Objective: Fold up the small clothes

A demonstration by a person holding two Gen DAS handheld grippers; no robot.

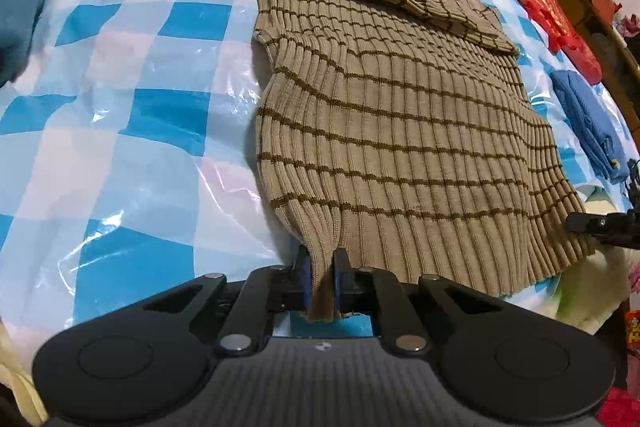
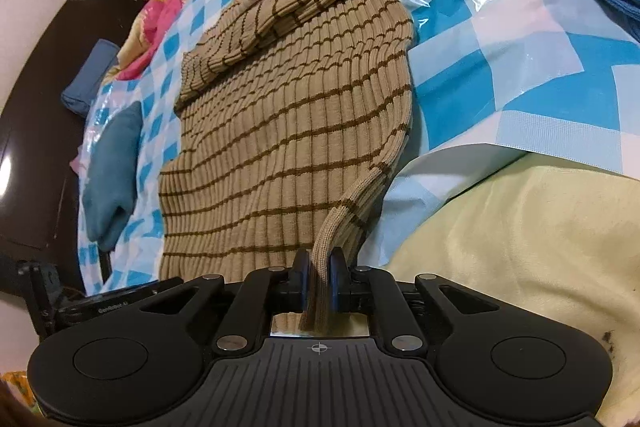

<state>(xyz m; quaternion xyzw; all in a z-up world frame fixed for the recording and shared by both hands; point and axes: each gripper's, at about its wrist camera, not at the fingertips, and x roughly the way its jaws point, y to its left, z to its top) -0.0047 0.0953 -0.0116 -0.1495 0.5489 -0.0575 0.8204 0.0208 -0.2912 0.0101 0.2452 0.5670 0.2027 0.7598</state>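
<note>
A tan ribbed sweater with thin brown stripes [image 1: 392, 115] lies on a blue-and-white checked plastic sheet [image 1: 132, 75], its sleeves folded across the chest at the far end. My left gripper [image 1: 322, 267] is shut on the hem's near left corner. My right gripper [image 2: 320, 267] is shut on the hem's near right corner, seen in the right wrist view, where the sweater [image 2: 292, 107] stretches away from me. The right gripper's tip [image 1: 600, 225] also shows at the right edge of the left wrist view.
A blue folded garment [image 1: 588, 123] and red plastic bag [image 1: 548, 11] lie right of the sweater. A teal cloth [image 2: 112, 167] lies to its left. A pale yellow pillow [image 2: 520, 247] sits at the near right. A dark headboard [image 2: 48, 87] borders the left side.
</note>
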